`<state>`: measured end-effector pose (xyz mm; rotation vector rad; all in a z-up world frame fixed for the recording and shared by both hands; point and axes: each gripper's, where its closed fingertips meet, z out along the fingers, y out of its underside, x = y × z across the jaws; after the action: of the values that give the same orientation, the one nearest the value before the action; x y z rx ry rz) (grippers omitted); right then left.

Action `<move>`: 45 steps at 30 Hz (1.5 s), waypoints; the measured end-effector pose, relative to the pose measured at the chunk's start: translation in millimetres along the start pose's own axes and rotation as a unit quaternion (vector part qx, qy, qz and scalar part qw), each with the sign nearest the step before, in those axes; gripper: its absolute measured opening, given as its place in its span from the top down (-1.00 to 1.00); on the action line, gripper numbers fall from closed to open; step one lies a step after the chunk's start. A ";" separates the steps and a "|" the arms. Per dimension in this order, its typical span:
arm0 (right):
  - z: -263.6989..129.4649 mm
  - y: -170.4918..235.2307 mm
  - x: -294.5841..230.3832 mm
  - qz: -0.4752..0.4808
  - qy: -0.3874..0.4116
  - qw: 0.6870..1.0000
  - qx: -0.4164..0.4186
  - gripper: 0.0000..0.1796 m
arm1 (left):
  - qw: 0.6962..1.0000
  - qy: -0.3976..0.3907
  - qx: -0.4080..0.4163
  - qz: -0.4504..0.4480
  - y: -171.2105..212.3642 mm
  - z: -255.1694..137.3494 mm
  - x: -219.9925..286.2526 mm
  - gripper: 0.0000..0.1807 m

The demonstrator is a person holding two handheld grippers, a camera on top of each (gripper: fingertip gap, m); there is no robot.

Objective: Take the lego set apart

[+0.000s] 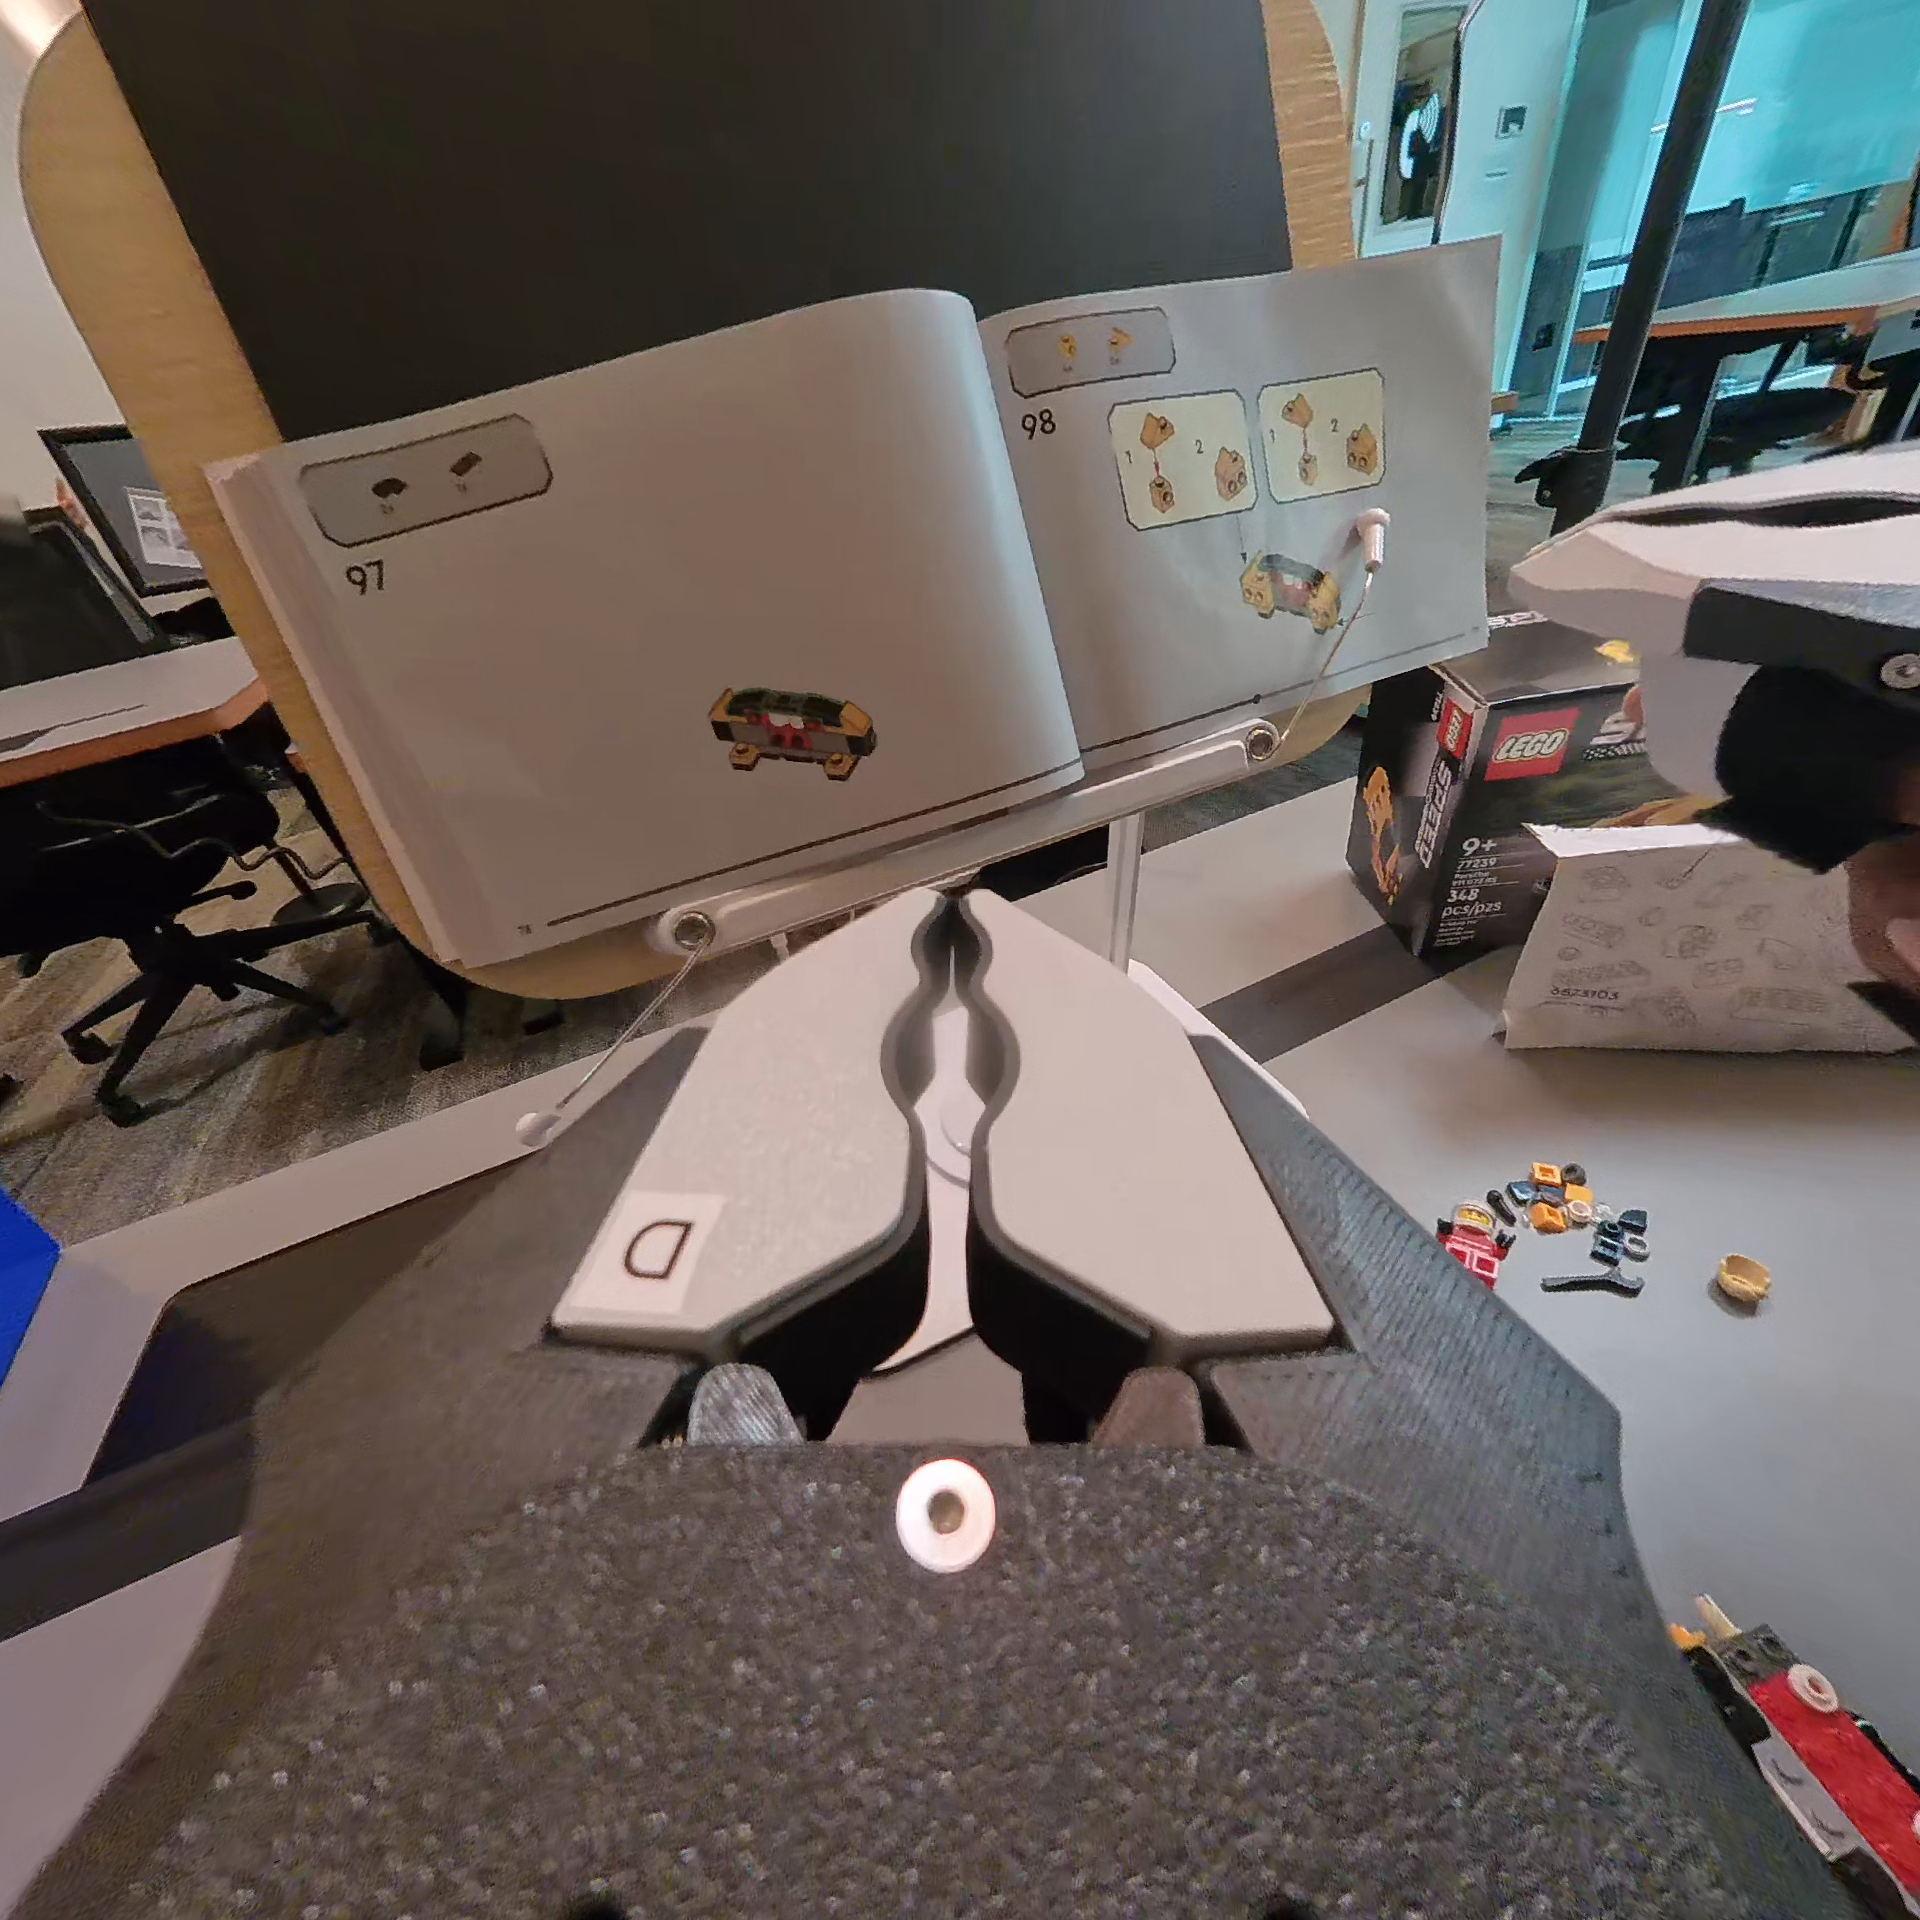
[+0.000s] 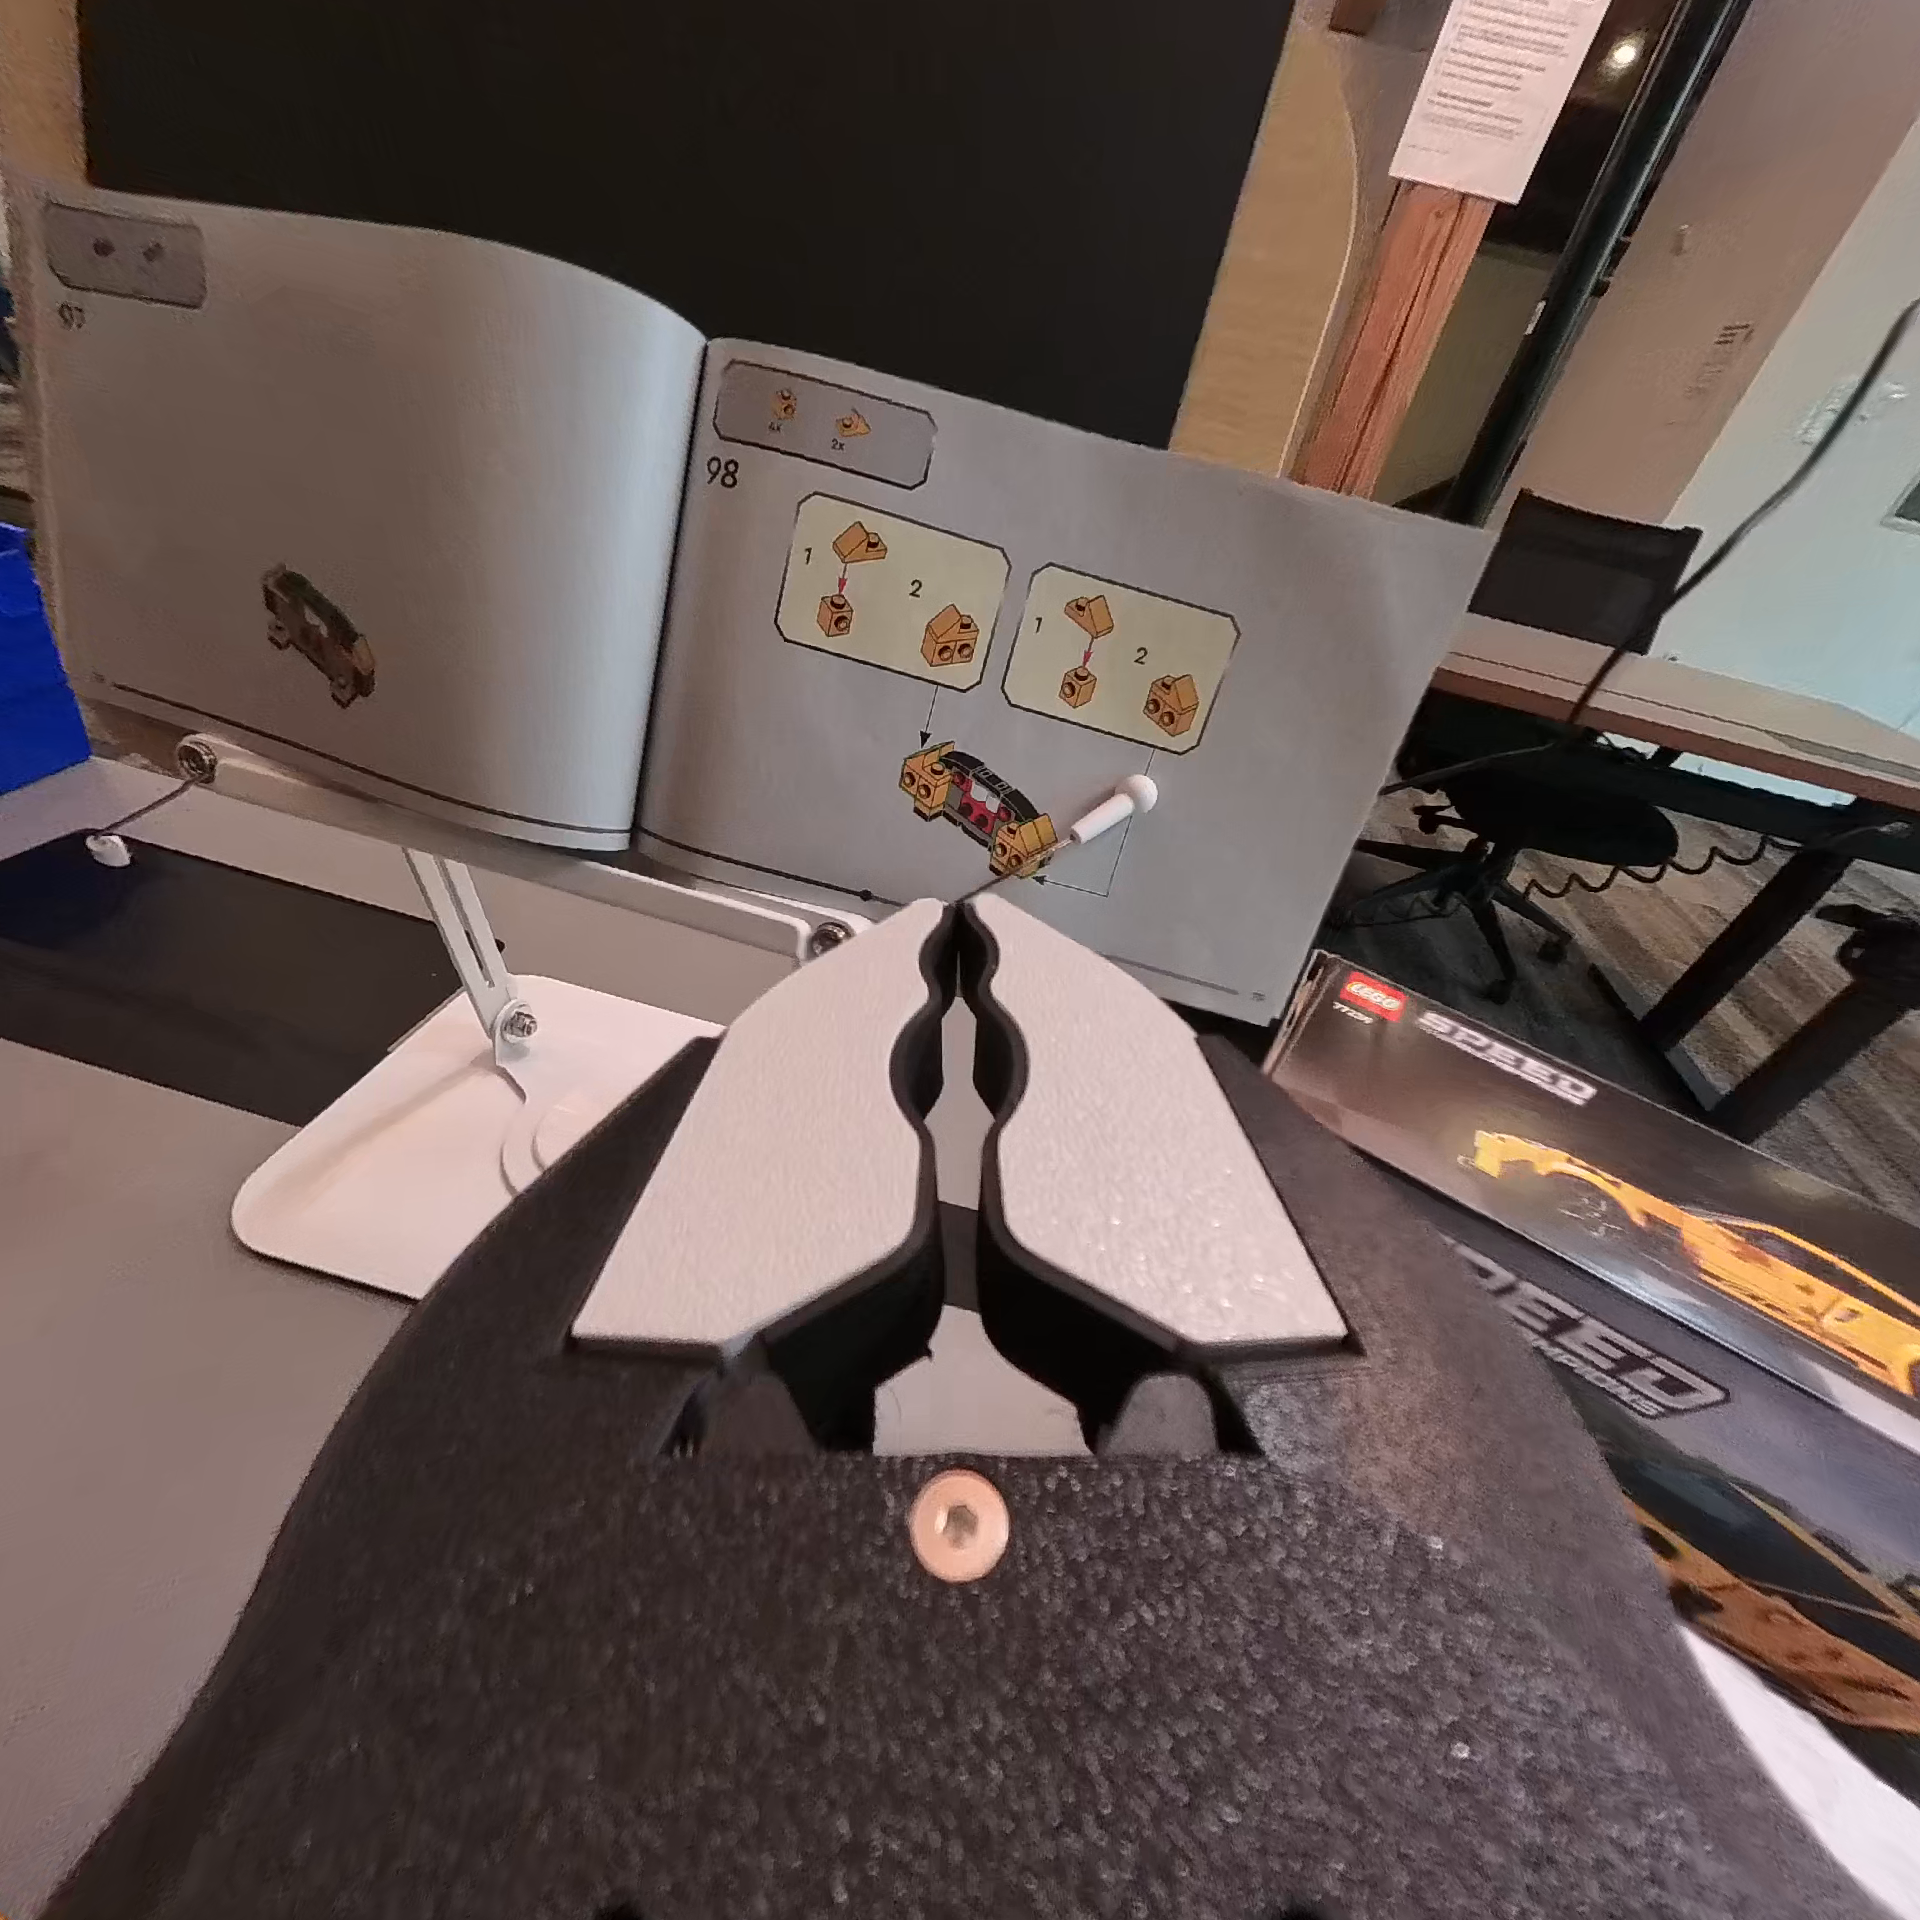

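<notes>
My left gripper (image 1: pixel 951 914) is shut and empty, held above the grey table and pointing at the open instruction booklet (image 1: pixel 727 582). My right gripper (image 2: pixel 956 912) is shut and empty too, pointing at the same booklet (image 2: pixel 935 665); it also shows at the right edge of the left wrist view (image 1: pixel 1704 551). A small pile of loose lego pieces (image 1: pixel 1558 1216) with a red minifigure (image 1: pixel 1470 1242) lies on the table to the right. A tan hair piece (image 1: pixel 1740 1276) lies beside it. A red and black part of the lego build (image 1: pixel 1808 1735) sits at the lower right.
The booklet rests on a white stand (image 2: pixel 416 1132). The lego box (image 1: pixel 1486 810) and a paper bag (image 1: pixel 1662 945) stand at the right; the box fills the right of the right wrist view (image 2: pixel 1621 1226). Office chairs and desks stand beyond the table. Across from one pair of fingers to the other is roughly 20 centimetres. The tan hair piece (image 1: pixel 1740 1276) is about 25 centimetres from my right fingertips and 30 centimetres from my left.
</notes>
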<state>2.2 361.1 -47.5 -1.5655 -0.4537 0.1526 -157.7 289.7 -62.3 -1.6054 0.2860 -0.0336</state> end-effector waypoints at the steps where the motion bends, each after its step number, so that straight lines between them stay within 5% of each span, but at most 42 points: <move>1: -1.7 -0.8 2.3 -0.001 0.001 1.000 0.000 1.00 | 1.000 0.001 0.000 0.001 0.0 0.1 1.2 1.00; 24: -61.8 8.6 27.0 -0.025 -0.033 0.999 -0.011 1.00 | 0.997 0.038 0.055 0.031 -40.3 -29.2 37.2 1.00; 37: -153.7 94.4 9.0 -0.069 -0.125 0.984 -0.106 1.00 | 0.985 0.159 0.010 0.066 -48.2 -62.4 97.4 1.00; 45: -223.4 169.1 3.9 -0.066 -0.202 0.954 -0.211 0.99 | 0.951 0.298 -0.069 0.038 1.3 -84.8 171.3 1.00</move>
<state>120.8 158.2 -200.1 -1.9210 -0.9591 0.2900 -8.9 171.8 -84.8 -1.6931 0.8323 -0.4536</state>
